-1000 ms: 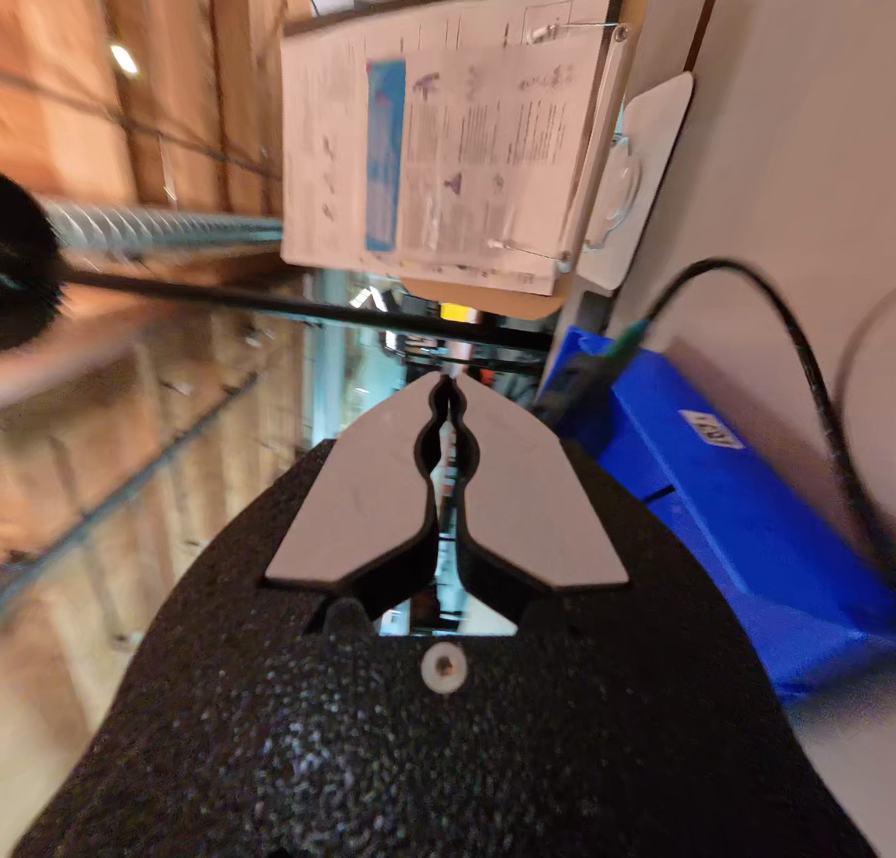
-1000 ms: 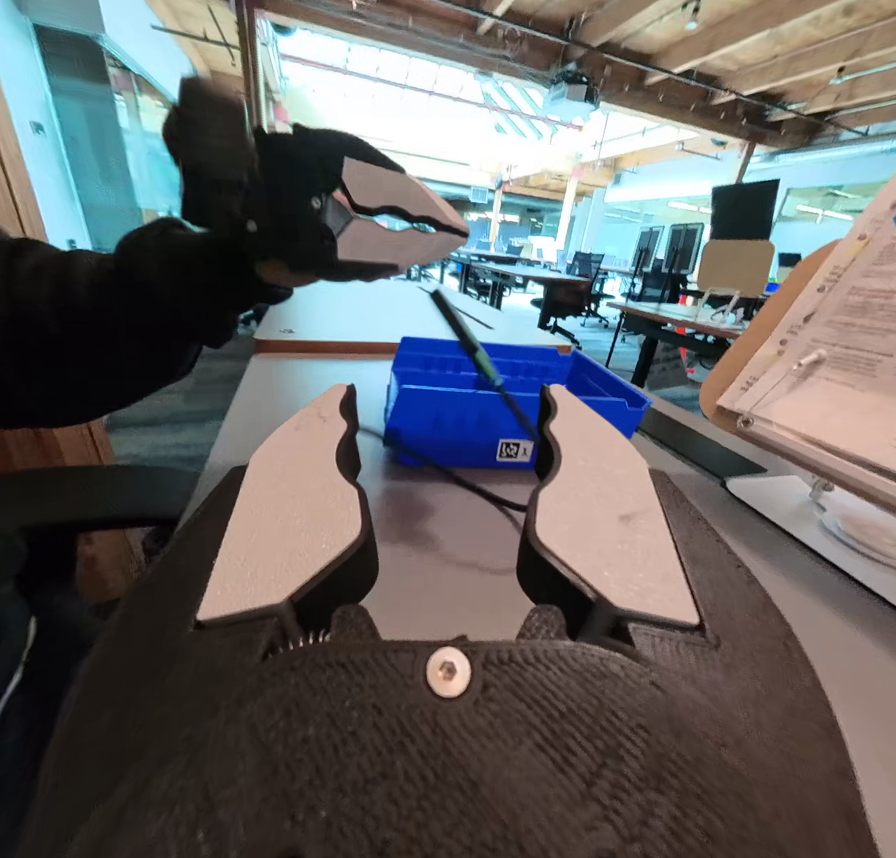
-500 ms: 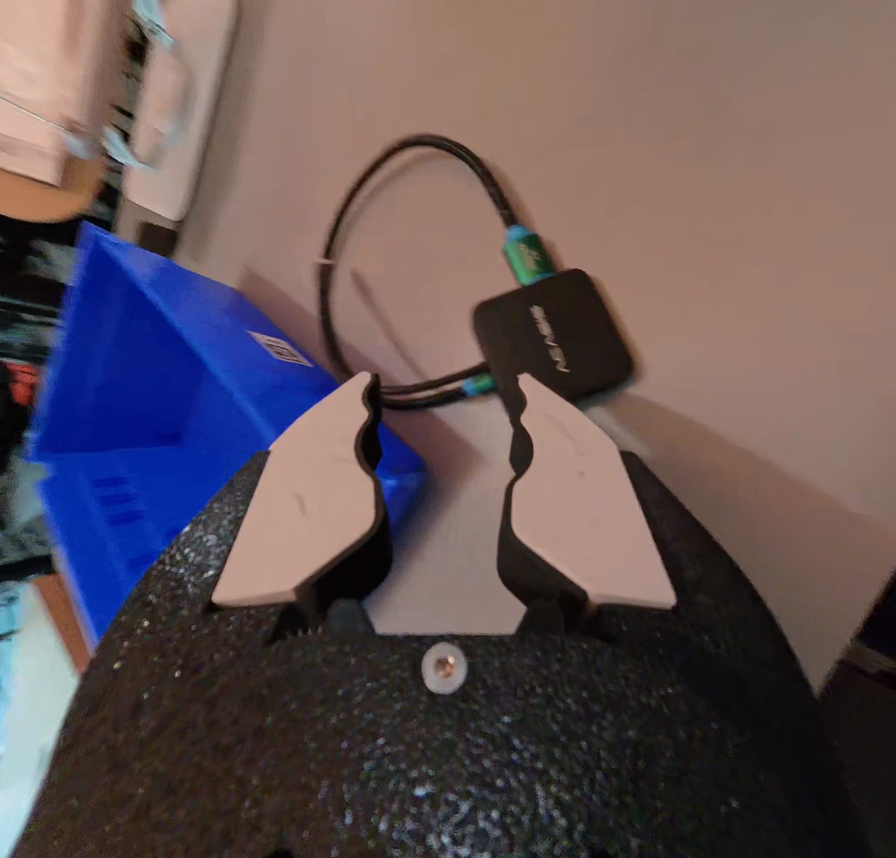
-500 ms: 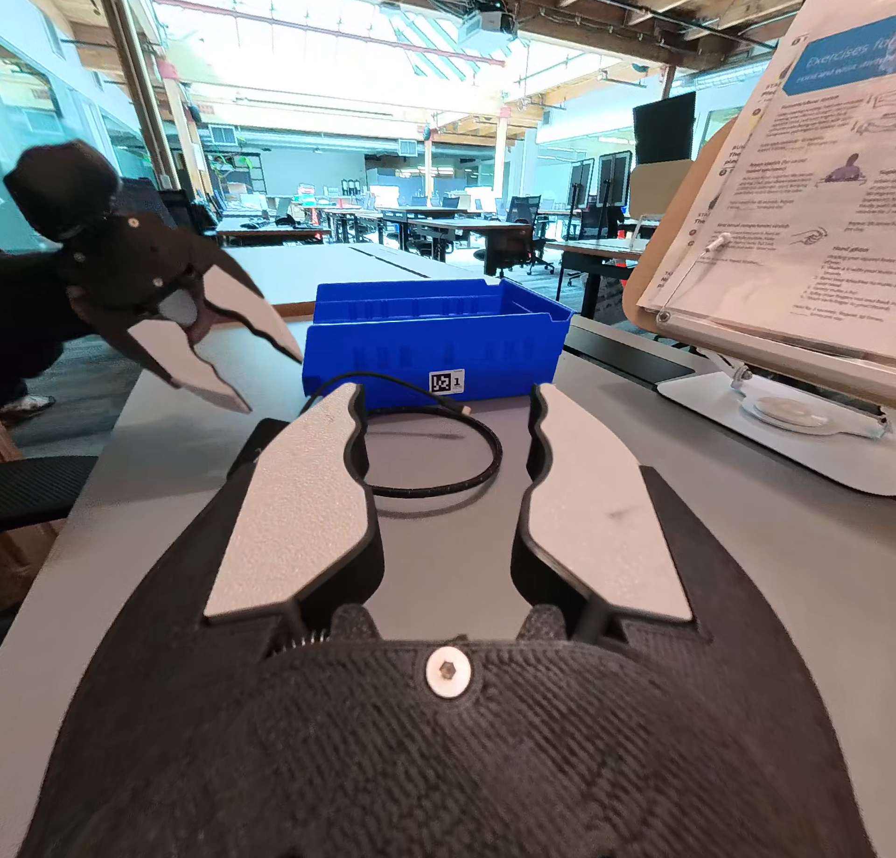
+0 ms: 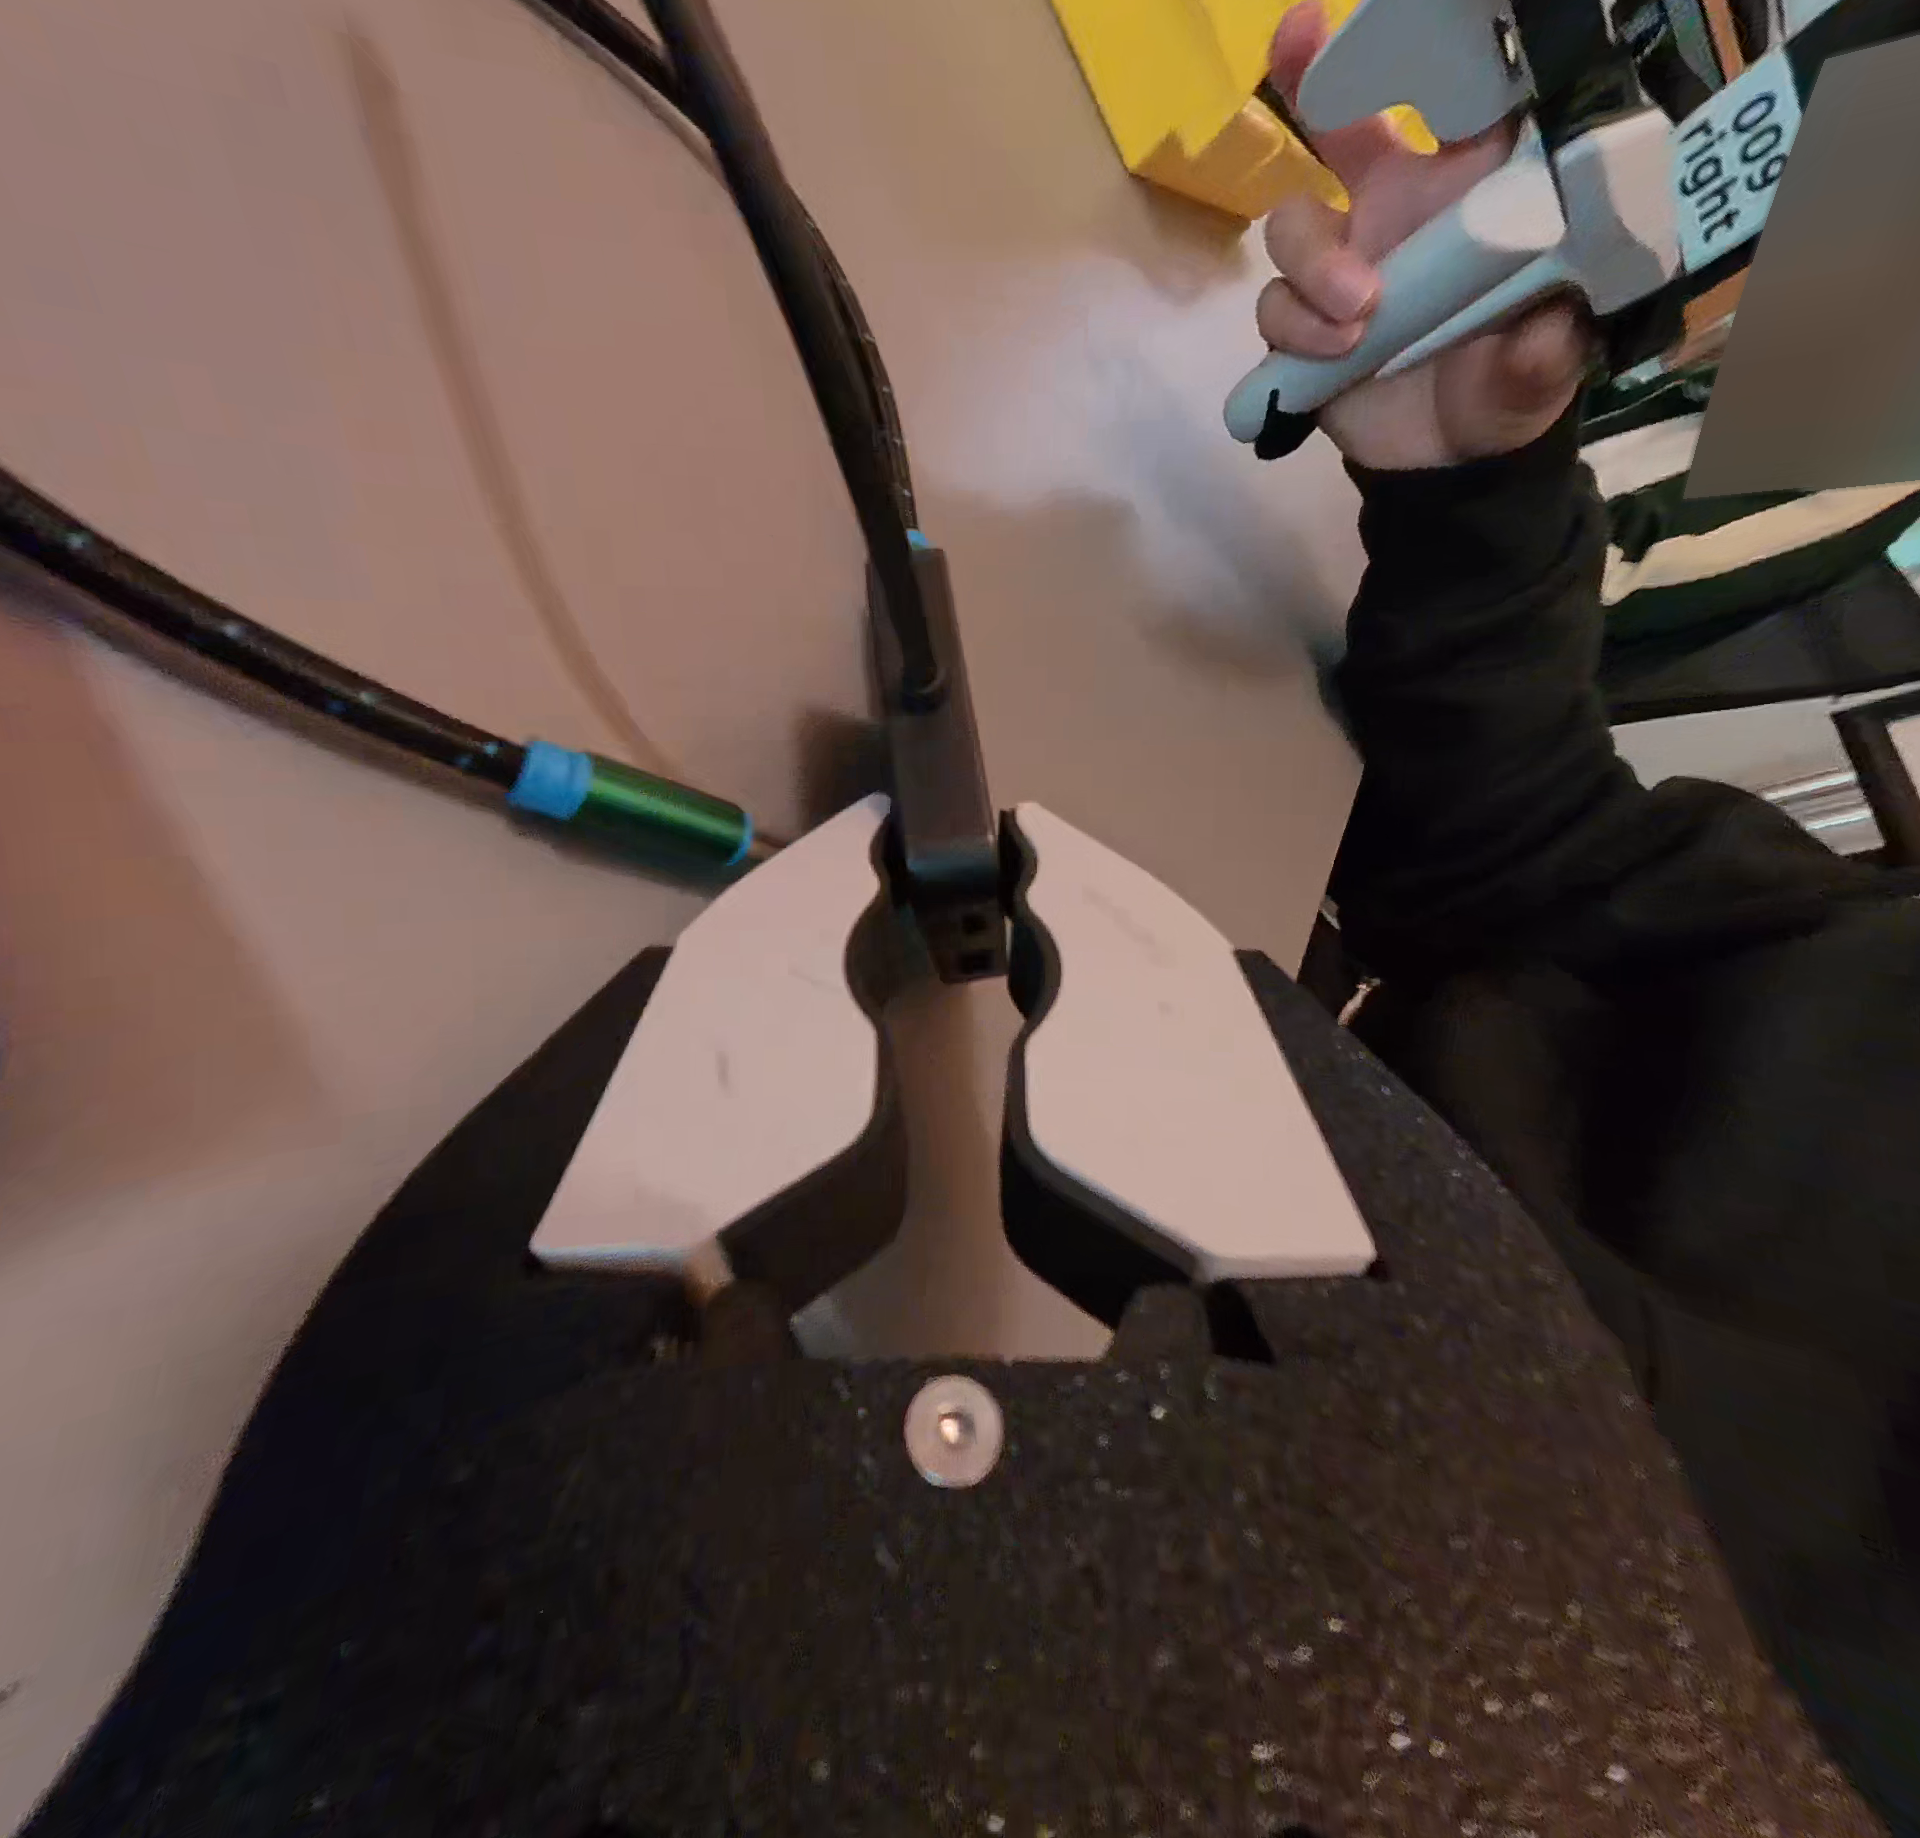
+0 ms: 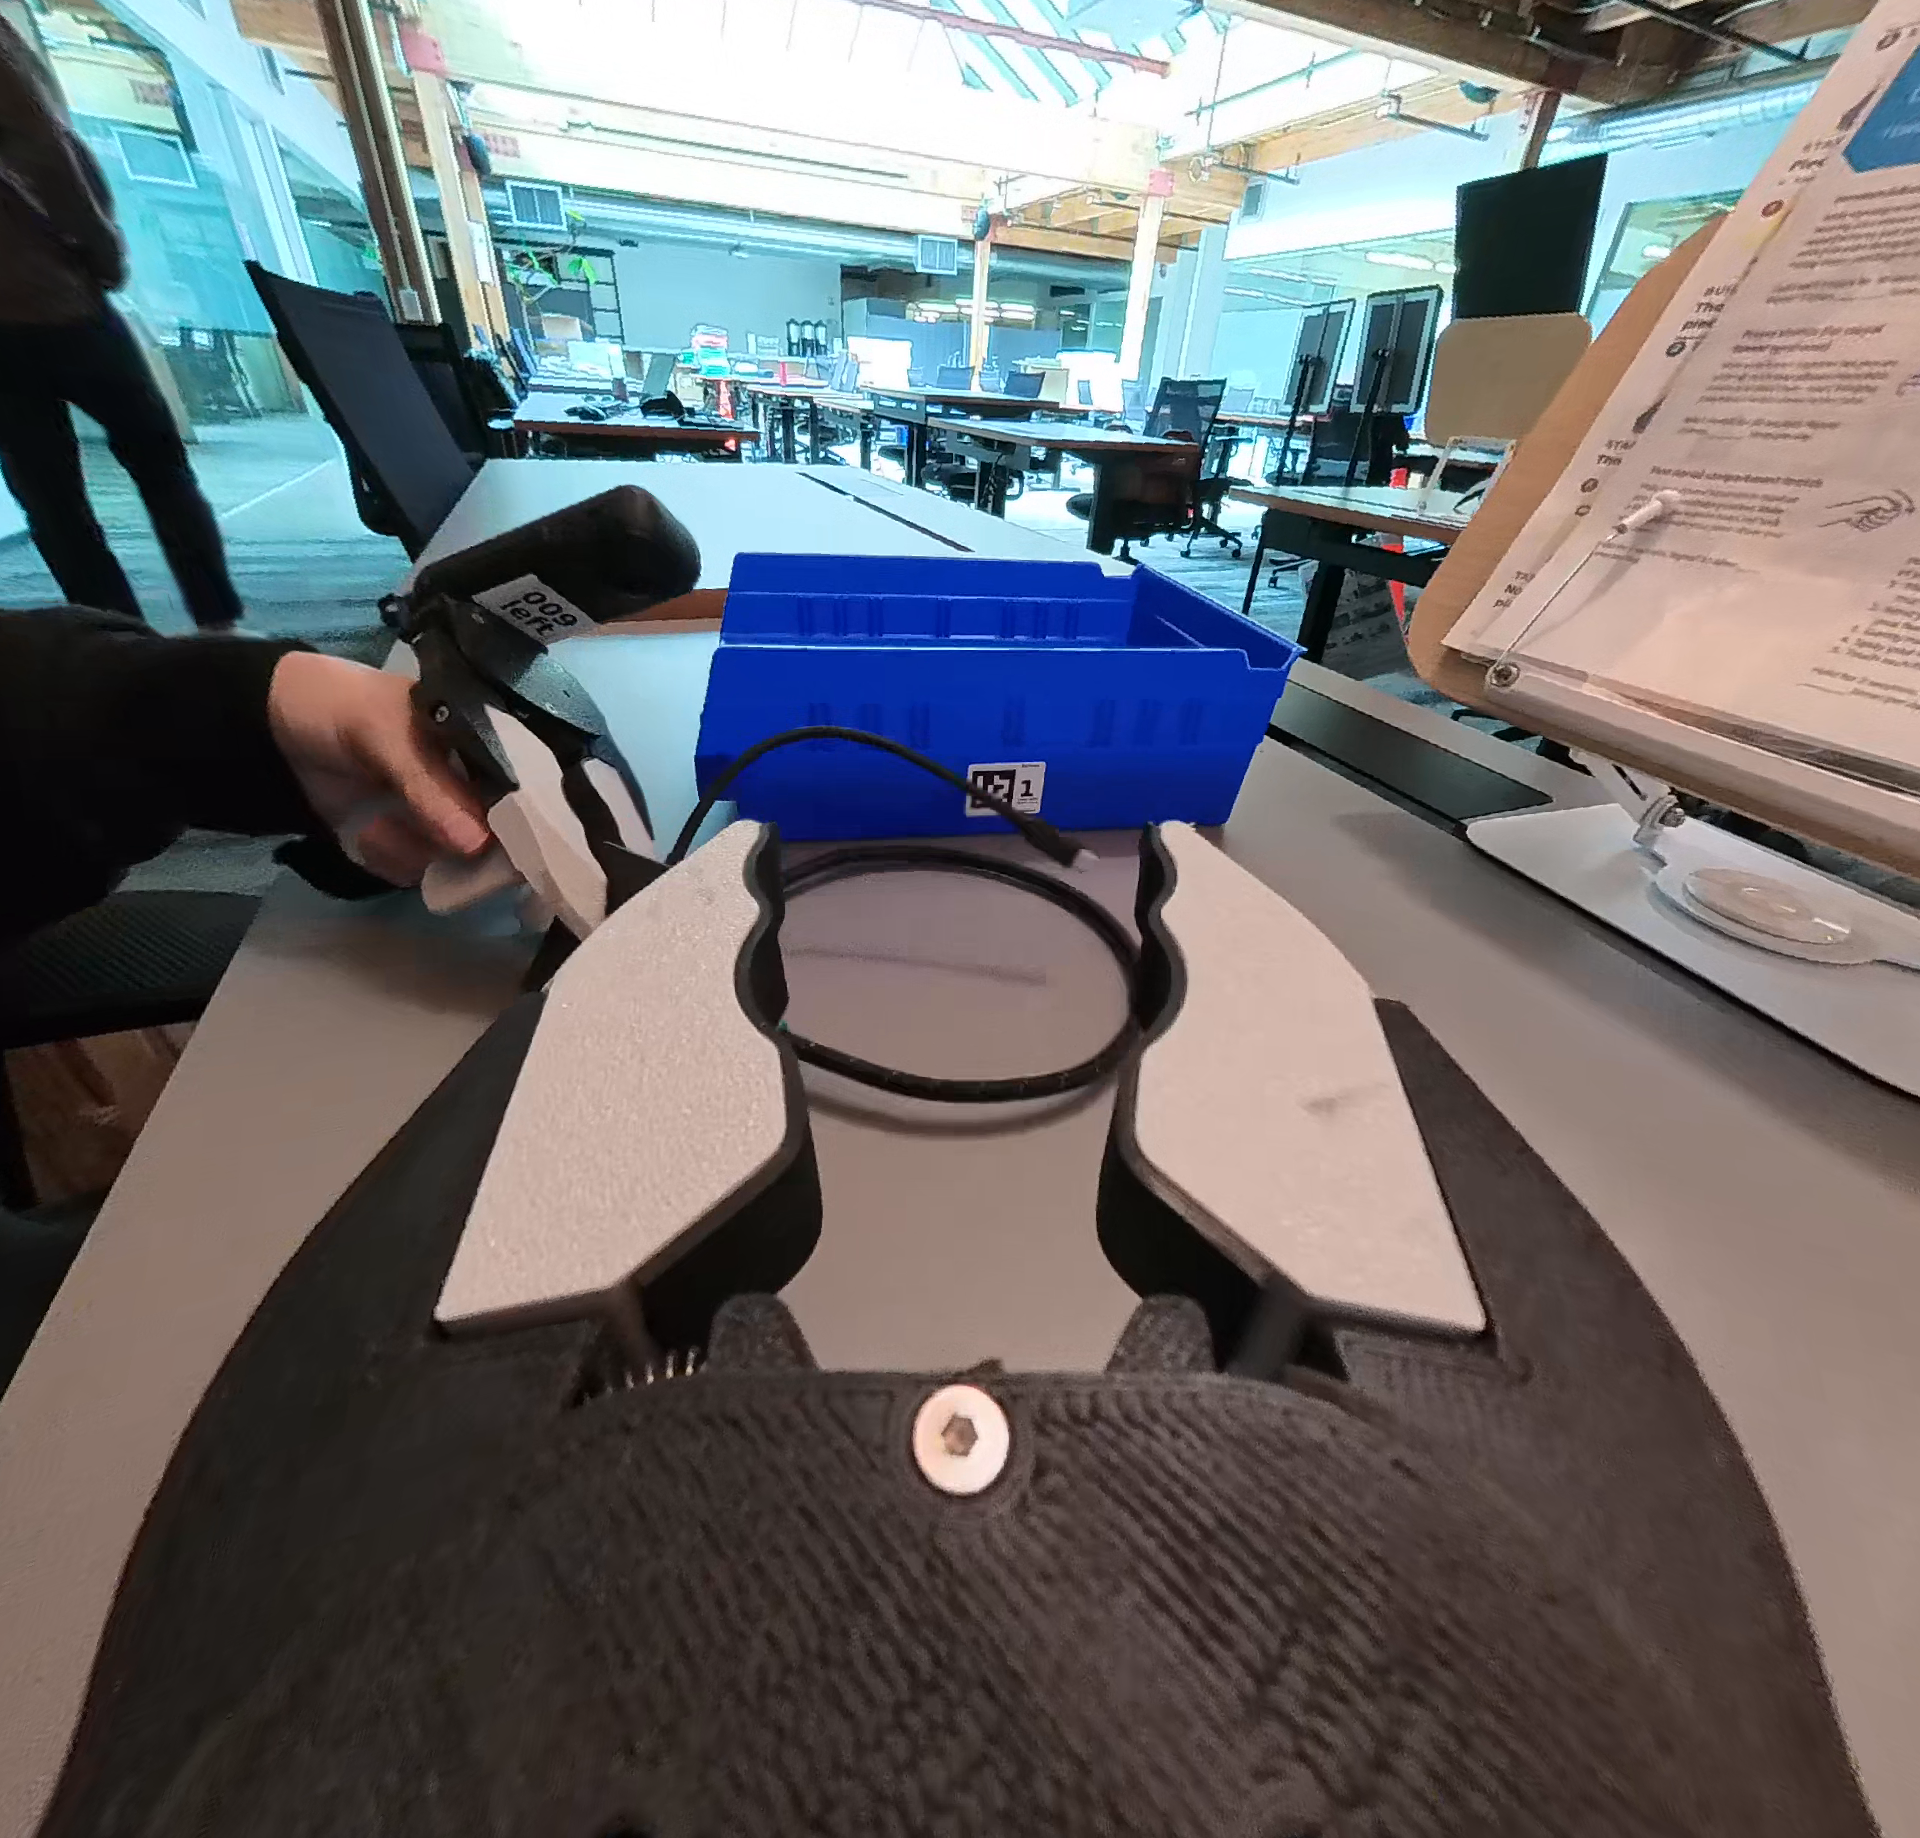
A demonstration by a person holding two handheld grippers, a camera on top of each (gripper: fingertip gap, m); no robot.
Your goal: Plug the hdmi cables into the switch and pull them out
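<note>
In the left wrist view my left gripper (image 5: pixel 945 843) is shut on the end of the small black switch (image 5: pixel 935 749), which I see edge-on. One black cable (image 5: pixel 821 261) runs into the switch's far end. A second cable's green and blue plug (image 5: pixel 644 806) lies on the table just left of the switch; whether it is plugged in is hidden. My right gripper (image 6: pixel 956 843) is open and empty, low over a loop of black cable (image 6: pixel 1039 1082) on the grey table (image 6: pixel 1558 1165). A loose plug end (image 6: pixel 1060 848) lies past its fingertips. The left gripper (image 6: pixel 613 853) is to its left.
A blue bin (image 6: pixel 987 676) stands just behind the cable loop. A document stand (image 6: pixel 1714 541) with printed sheets rises at the right, on a white base. A yellow object (image 5: pixel 1174 43) lies beyond the switch. The hand on the right gripper's grey handle (image 5: pixel 1455 250) is close by.
My left gripper came down from the air, turned toward the switch, opened, then shut on it. My right gripper stayed open and moved closer to the cable loop.
</note>
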